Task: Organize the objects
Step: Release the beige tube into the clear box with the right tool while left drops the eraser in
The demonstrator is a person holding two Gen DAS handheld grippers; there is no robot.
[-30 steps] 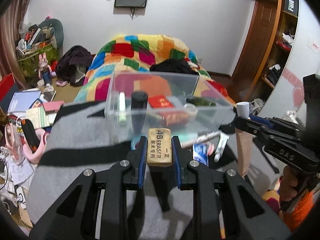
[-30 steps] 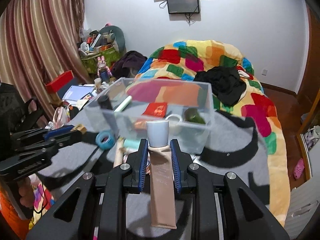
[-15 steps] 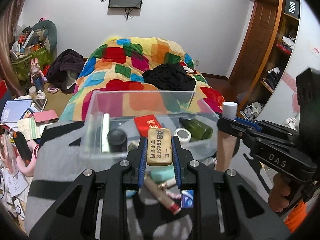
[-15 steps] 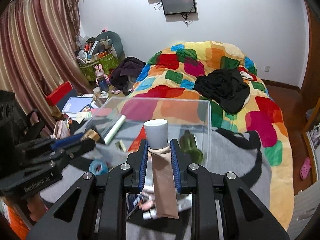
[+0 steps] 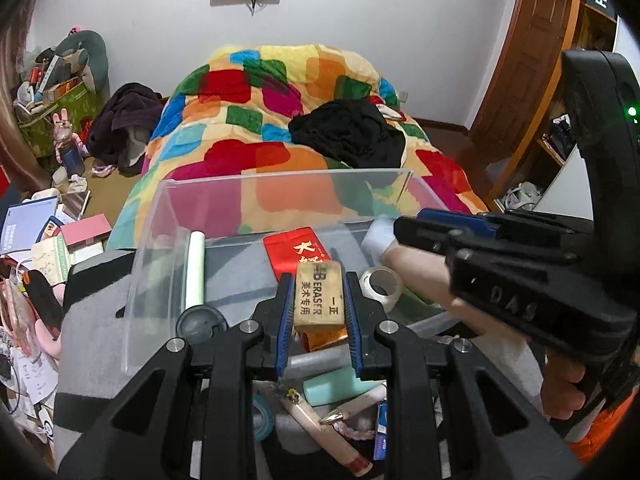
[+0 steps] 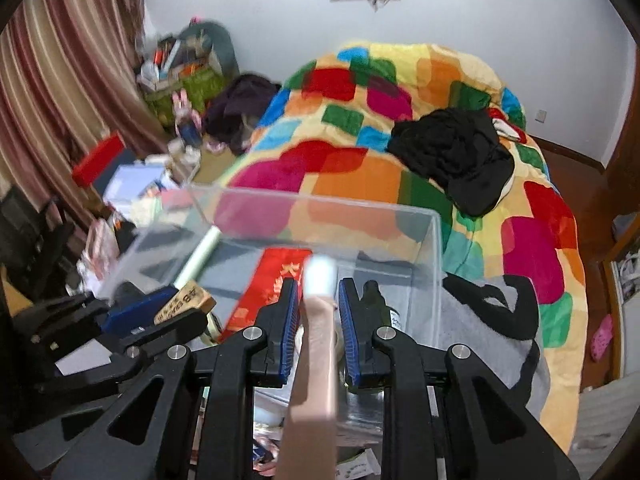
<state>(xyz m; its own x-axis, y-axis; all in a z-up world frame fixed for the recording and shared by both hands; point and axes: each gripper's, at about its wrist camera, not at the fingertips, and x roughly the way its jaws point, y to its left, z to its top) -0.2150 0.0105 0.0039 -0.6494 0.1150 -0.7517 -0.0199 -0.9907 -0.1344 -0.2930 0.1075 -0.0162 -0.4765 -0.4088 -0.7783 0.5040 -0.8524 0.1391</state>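
Eraser: clamped flat-sided in left gripper above clear bin; light, firm, likely grippy. Tube: blurred between parted right gripper jaws, apparently released; soft, hold mid-body.

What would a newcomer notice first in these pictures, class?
The bright patchwork quilt fills the bed behind. In front stands a clear plastic storage box. Over it the left hand-held gripper clamps a tan rectangular eraser, and the right hand-held gripper has opened around a beige white-capped tube.
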